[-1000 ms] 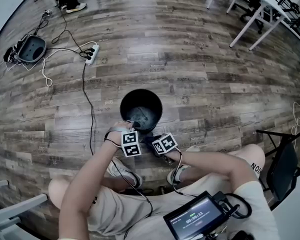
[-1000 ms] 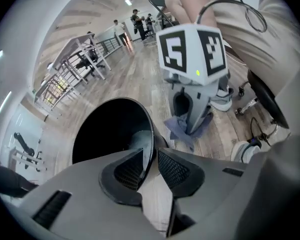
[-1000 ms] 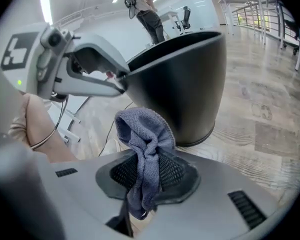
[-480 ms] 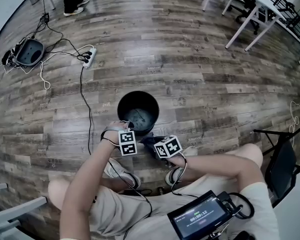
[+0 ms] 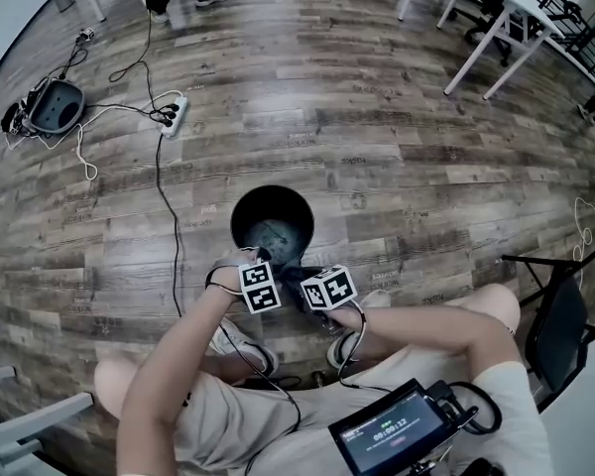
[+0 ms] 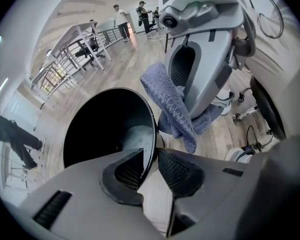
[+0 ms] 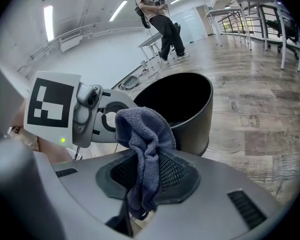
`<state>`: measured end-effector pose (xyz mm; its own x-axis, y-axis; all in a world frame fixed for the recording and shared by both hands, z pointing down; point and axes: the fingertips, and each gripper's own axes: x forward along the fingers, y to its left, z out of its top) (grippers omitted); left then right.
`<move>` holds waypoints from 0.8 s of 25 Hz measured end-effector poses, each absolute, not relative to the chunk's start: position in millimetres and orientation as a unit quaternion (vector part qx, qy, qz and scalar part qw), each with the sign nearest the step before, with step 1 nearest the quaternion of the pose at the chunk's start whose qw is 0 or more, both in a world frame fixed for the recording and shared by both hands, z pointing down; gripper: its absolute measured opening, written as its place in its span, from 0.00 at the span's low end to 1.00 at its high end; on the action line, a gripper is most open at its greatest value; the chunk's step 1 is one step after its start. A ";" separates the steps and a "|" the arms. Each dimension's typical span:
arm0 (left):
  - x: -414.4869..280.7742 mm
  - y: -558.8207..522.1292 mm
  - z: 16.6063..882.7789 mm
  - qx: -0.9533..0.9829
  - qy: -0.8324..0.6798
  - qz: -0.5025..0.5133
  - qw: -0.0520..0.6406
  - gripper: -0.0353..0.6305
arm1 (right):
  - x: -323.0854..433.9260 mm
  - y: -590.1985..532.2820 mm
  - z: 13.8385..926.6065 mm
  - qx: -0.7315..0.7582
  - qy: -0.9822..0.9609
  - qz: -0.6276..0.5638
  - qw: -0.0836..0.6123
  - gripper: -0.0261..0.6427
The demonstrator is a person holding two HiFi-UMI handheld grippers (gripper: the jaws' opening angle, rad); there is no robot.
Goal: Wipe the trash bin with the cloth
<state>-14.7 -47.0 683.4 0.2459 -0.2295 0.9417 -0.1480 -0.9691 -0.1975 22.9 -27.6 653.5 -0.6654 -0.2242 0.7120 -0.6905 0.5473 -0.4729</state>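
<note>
One trash bin [image 7: 199, 118] (rim pinched), one cloth [image 7: 142, 136].

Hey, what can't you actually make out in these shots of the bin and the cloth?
- Lower end of the cloth: right gripper view, behind the right tongs.
- Pale patch in the trash bin: left gripper view, dim, partly behind the left tongs.
- Bin's near outer wall: head view, covered by both tongs.
</note>
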 end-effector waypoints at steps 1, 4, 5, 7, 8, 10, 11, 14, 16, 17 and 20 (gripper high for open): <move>-14.2 -47.9 683.2 -0.789 0.123 -0.602 0.031 0.21 | 22.7 -30.4 654.3 0.279 -0.826 0.388 0.299 0.16; -11.9 -50.9 682.4 -0.789 0.135 -0.599 0.024 0.21 | 22.3 -39.9 656.6 0.286 -0.823 0.395 0.291 0.16; -10.8 -51.5 682.2 -0.789 0.138 -0.598 0.024 0.21 | 22.4 -43.5 657.5 0.289 -0.821 0.398 0.289 0.16; -8.6 -52.0 682.2 -0.790 0.141 -0.596 0.027 0.21 | 21.6 -49.6 660.0 0.293 -0.819 0.402 0.286 0.16; -7.8 -52.0 682.4 -0.791 0.141 -0.595 0.030 0.21 | 20.7 -52.0 660.1 0.294 -0.819 0.402 0.284 0.16; -7.2 -51.4 683.3 -0.792 0.140 -0.593 0.036 0.20 | 19.6 -54.4 660.0 0.296 -0.819 0.401 0.284 0.16; -7.2 -51.0 683.6 -0.793 0.139 -0.592 0.039 0.20 | 19.1 -54.3 661.0 0.296 -0.818 0.402 0.285 0.16; -7.8 -50.9 684.2 -0.795 0.140 -0.589 0.045 0.19 | 17.6 -54.0 665.2 0.295 -0.818 0.401 0.289 0.16; -7.6 -51.0 683.8 -0.796 0.142 -0.587 0.047 0.19 | 16.8 -54.2 667.8 0.293 -0.819 0.399 0.292 0.16; -7.6 -50.7 683.5 -0.796 0.142 -0.587 0.047 0.19 | 16.4 -54.0 669.6 0.292 -0.819 0.397 0.294 0.16; -8.1 -50.1 683.1 -0.797 0.140 -0.585 0.048 0.19 | 14.7 -54.0 679.1 0.291 -0.818 0.393 0.302 0.16</move>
